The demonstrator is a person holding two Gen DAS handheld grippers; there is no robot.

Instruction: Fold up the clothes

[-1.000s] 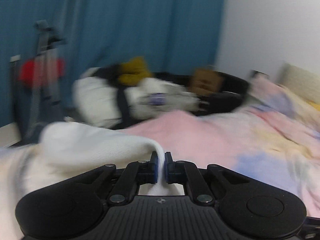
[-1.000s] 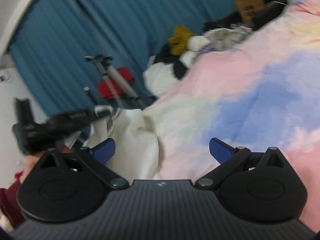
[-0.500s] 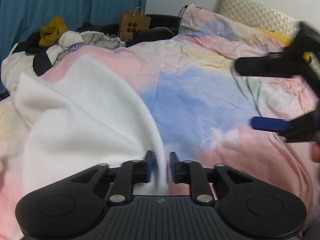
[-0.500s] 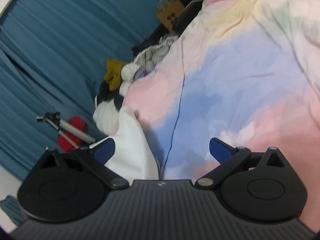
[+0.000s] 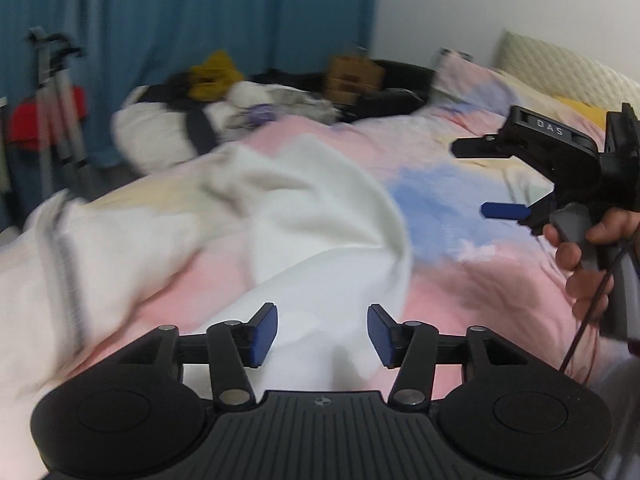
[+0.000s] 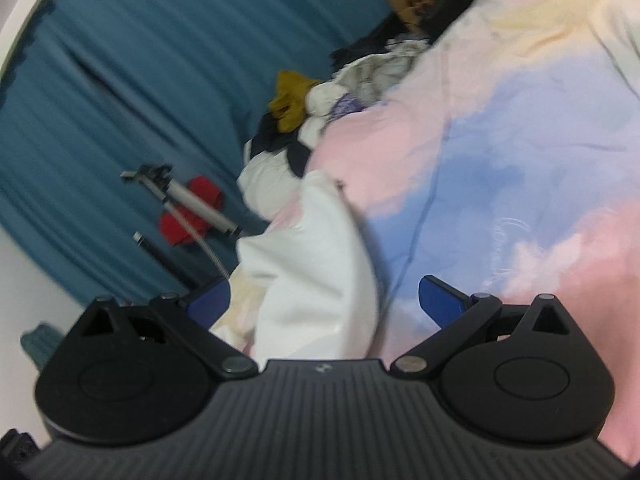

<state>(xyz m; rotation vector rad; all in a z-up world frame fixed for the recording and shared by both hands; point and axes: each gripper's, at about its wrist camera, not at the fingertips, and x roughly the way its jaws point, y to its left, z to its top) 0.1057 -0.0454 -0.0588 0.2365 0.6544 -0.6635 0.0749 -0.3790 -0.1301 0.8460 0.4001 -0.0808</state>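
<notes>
A white garment [image 5: 312,208] lies crumpled on the pastel pink, blue and yellow bedspread [image 5: 460,288]. My left gripper [image 5: 322,332] hovers over the garment's near edge. Its jaws are opening, the cloth shows in the gap below them, and the blue pads do not press on it. My right gripper [image 5: 476,178] is held by a hand [image 5: 588,264] at the right, open and empty above the blue patch of the bedspread. In the right wrist view the right gripper [image 6: 324,304] is wide open, with the white garment [image 6: 316,272] lying ahead of it on the bedspread [image 6: 500,140].
A pile of other clothes [image 5: 224,120] with a mustard piece sits at the bed's far side. Behind it are a brown paper bag [image 5: 352,76] and a blue curtain [image 5: 180,12]. A tripod [image 5: 56,92] and something red [image 5: 24,120] stand at the left. A pillow [image 5: 560,68] lies at the far right.
My left gripper, shut on the white garment's edge before, has spread its jaws and let the cloth go. Its view swung across the bed and back. The right gripper stayed open.
</notes>
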